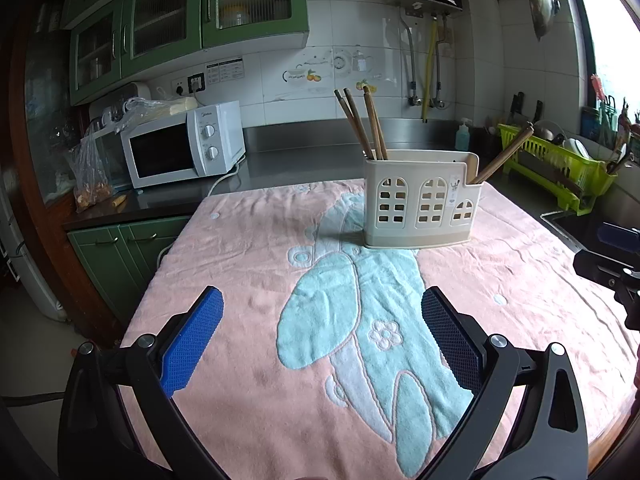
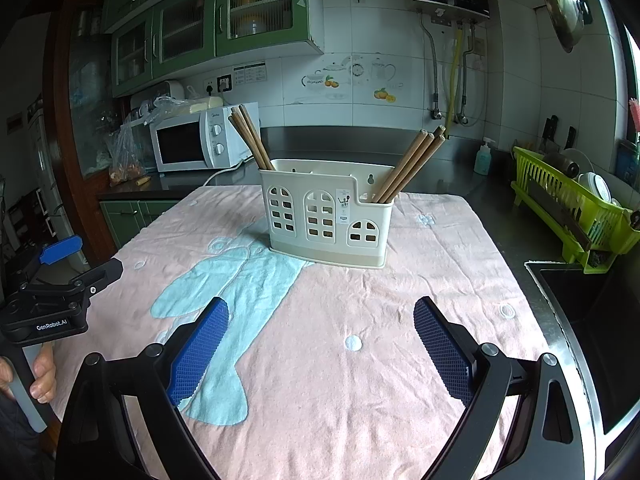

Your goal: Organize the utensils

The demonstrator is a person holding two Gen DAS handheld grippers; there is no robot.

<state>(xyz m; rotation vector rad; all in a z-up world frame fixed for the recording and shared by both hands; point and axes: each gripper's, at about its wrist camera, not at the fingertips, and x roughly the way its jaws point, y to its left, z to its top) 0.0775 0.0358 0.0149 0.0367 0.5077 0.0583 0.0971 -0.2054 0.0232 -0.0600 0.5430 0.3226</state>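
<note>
A cream plastic utensil holder (image 1: pixel 420 204) (image 2: pixel 326 216) with arched cut-outs stands upright on a pink towel (image 1: pixel 248 264) (image 2: pixel 400 320). Wooden chopsticks (image 1: pixel 360 124) (image 2: pixel 250 136) lean out of its left compartment. Several more chopsticks (image 1: pixel 504 154) (image 2: pixel 414 164) lean out of its lower right compartment. My left gripper (image 1: pixel 322 312) hovers open over the towel, well short of the holder, with nothing between its blue pads. My right gripper (image 2: pixel 320 320) is likewise open and empty, in front of the holder. The left gripper's body (image 2: pixel 60 296) shows at the left edge of the right wrist view, held by a hand (image 2: pixel 40 376).
A white microwave (image 1: pixel 180 144) (image 2: pixel 200 140) sits on the dark counter at the back left. A green dish rack (image 1: pixel 556 164) (image 2: pixel 576 208) stands at the right beside a sink (image 2: pixel 580 312). A blue soap bottle (image 2: pixel 483 158) is behind. Green cupboards hang above.
</note>
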